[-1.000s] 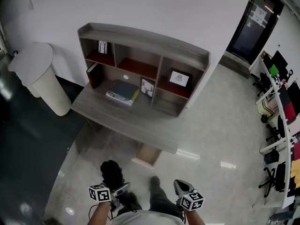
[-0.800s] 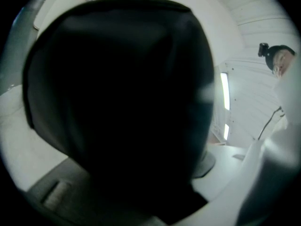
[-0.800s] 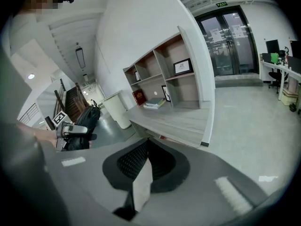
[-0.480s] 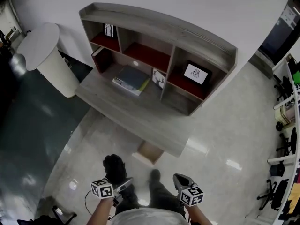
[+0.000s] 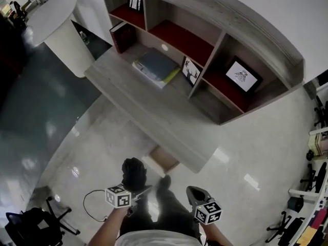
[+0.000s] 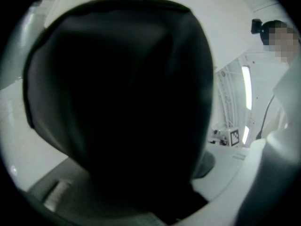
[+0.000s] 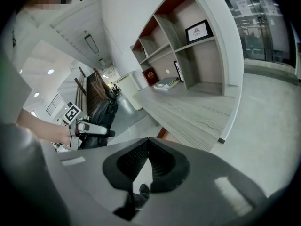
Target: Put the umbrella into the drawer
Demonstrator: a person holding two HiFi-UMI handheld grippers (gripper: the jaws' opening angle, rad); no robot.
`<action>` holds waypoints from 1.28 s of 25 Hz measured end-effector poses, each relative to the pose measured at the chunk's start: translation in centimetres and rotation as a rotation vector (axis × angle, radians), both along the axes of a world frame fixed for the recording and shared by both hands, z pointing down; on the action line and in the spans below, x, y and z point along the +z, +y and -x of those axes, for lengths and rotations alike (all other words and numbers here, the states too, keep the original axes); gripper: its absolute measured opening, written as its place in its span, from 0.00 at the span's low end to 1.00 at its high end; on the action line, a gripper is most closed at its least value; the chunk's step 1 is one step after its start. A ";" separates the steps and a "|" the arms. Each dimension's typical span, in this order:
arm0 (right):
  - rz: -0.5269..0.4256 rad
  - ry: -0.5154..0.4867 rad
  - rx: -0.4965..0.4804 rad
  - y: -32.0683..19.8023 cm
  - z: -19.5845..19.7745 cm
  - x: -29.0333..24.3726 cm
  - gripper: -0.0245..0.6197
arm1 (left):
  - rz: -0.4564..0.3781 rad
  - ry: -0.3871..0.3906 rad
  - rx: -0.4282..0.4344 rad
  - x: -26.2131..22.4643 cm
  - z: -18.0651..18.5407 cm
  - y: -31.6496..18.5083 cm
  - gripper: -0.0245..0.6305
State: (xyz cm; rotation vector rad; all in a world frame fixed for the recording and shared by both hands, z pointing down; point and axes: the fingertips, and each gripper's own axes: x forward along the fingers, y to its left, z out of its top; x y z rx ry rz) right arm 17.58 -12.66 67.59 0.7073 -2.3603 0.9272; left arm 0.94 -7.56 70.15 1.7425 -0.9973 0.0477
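A black folded umbrella [image 5: 134, 172] sticks up from my left gripper [image 5: 139, 192], which is shut on it low in the head view. In the left gripper view the umbrella [image 6: 122, 93] fills nearly the whole picture and hides the jaws. My right gripper [image 5: 195, 195] is beside it to the right, shut, with nothing between its pads [image 7: 148, 145]. The right gripper view also shows the left gripper [image 7: 96, 130] with the umbrella [image 7: 99, 113] at the left. A light-brown drawer [image 5: 164, 159] shows below the front edge of the grey desk [image 5: 154, 111], ahead of both grippers.
The desk carries a shelf unit [image 5: 220, 40] with framed pictures, a red book and a stack of books [image 5: 155, 66]. A white round table [image 5: 61, 24] stands at the left. A black chair [image 5: 36, 224] and a cable [image 5: 92, 204] are on the floor at the lower left.
The desk and shelf unit have come closer and fill more of the head view. Both grippers stay low in the picture, the left still shut on the umbrella.
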 end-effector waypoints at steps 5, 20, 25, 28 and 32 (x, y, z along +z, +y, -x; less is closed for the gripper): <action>0.046 0.009 -0.047 -0.3 1.5 3.6 0.05 | 0.033 -0.018 -0.003 5.5 -0.5 -1.6 0.41; 0.075 0.041 -0.097 -1.9 6.6 14.7 0.05 | 0.097 0.016 0.001 20.2 -2.3 -5.8 0.41; 0.082 0.051 -0.078 -1.7 7.4 17.5 0.05 | 0.157 0.011 0.060 23.7 -3.7 -5.3 0.41; 0.091 0.047 -0.064 -1.1 8.0 18.7 0.05 | 0.190 0.009 0.087 25.5 -3.9 -5.6 0.41; 0.056 0.053 -0.062 -0.6 8.1 19.2 0.05 | 0.220 0.014 0.105 27.3 -4.4 -6.8 0.41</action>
